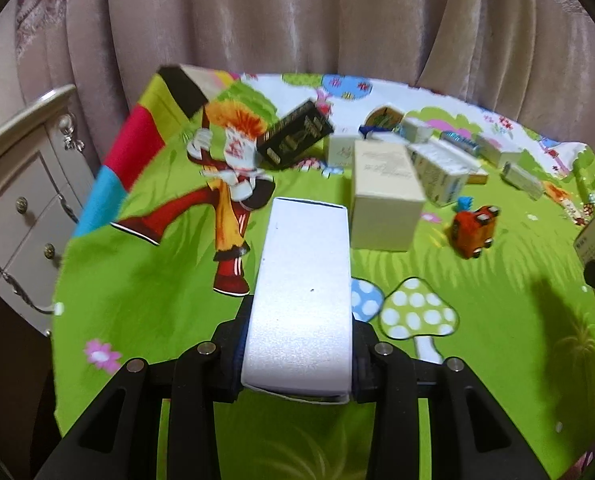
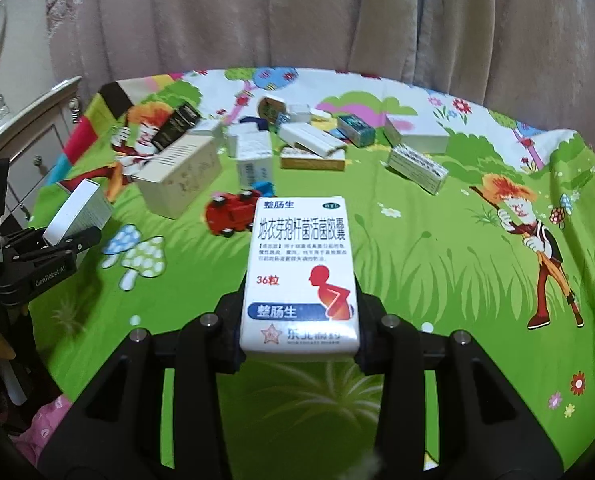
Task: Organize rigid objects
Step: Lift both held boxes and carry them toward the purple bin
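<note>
— What crowded the counter ahead of the two held cartons?

— A red toy car sat just beyond the medicine box, with a large cream box to its left and a jumble of small cartons farther back, a black box at their left edge, all on the cartoon-printed green cloth.

— And how did the held things lie?

— The right hand-held gripper was clamped on the medicine box, its long axis running straight away from the camera, printed face up, above the cloth. The left hand-held gripper was clamped on a plain white box, likewise pointing forward toward the cream box, held clear of the cloth.
</note>
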Available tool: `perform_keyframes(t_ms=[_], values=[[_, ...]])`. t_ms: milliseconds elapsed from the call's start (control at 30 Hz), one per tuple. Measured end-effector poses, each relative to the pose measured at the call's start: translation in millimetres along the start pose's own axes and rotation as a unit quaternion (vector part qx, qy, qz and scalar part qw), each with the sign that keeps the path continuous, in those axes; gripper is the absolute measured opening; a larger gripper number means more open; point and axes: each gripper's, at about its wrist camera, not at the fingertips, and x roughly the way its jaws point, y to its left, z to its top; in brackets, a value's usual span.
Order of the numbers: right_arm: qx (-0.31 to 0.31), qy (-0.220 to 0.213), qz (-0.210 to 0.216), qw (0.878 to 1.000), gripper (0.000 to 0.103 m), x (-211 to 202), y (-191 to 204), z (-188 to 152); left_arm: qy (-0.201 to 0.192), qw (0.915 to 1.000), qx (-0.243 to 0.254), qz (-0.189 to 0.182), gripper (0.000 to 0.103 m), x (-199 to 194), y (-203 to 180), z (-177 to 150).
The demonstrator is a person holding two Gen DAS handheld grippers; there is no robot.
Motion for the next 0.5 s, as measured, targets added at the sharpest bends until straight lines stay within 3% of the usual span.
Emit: perform_keyframes(t_ms=[500], values=[[-0.011,-0.064,0.002,0.998,0.044,-65.6,8.1,-4.8,-0.079,0.9966,0.017,-0.018,0.039,-76.7,-22.4,16.6]])
